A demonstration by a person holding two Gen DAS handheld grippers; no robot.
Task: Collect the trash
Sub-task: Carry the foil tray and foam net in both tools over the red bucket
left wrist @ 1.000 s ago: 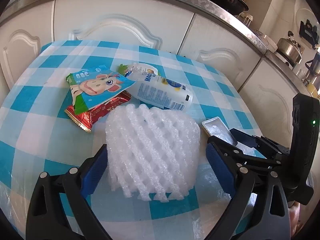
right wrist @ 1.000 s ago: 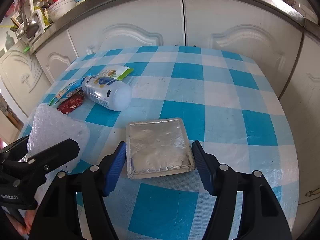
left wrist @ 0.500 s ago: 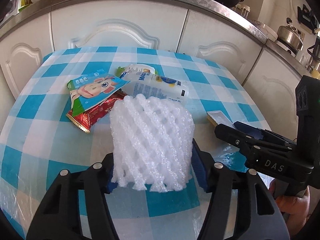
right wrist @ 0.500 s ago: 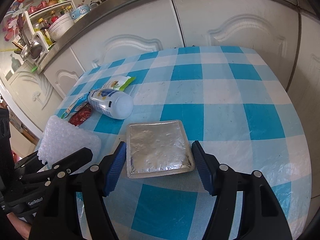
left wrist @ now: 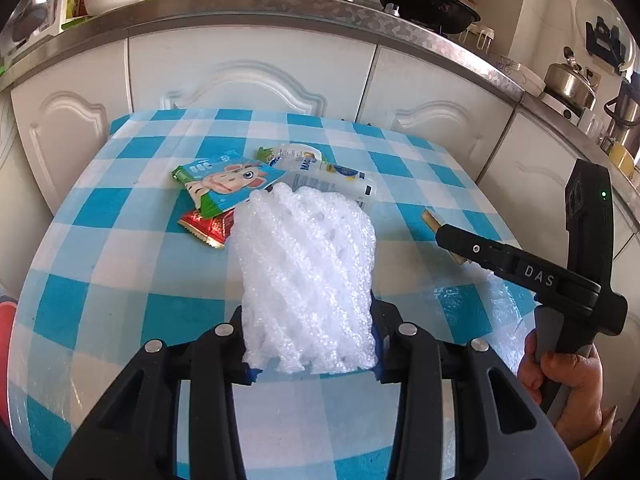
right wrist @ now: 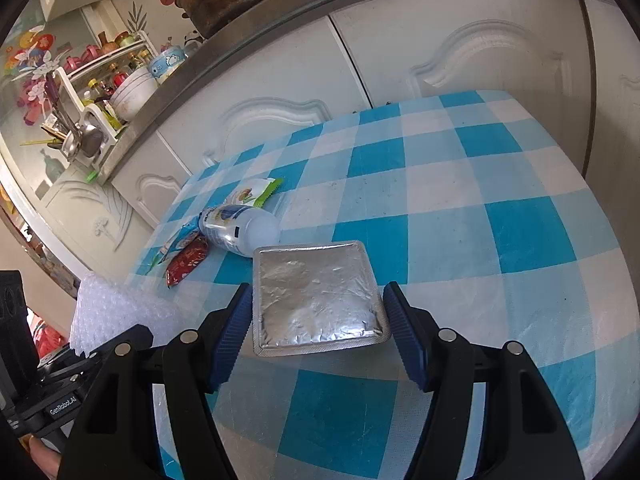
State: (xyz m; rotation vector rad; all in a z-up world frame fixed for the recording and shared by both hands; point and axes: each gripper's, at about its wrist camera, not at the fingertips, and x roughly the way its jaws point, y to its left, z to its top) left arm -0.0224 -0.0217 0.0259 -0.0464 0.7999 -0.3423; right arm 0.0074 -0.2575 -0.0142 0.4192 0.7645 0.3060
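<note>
Since the earlier frame my left gripper (left wrist: 310,354) has been closing, and its fingers now squeeze the white foam net (left wrist: 306,276), which was lying loose between them. The net is soft; I think it could slip out if I lift fast. My right gripper (right wrist: 318,330) stands released around the foil tray (right wrist: 318,298), which lies on the surface (right wrist: 480,240) at 12 o'clock between the fingers, apparently not pressed.

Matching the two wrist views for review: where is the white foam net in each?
Left wrist: foam net at centre, squeezed in the left gripper.
Right wrist: foam net at lower left edge.
Shared landmark: white bottle lying on the checked cloth.
</note>
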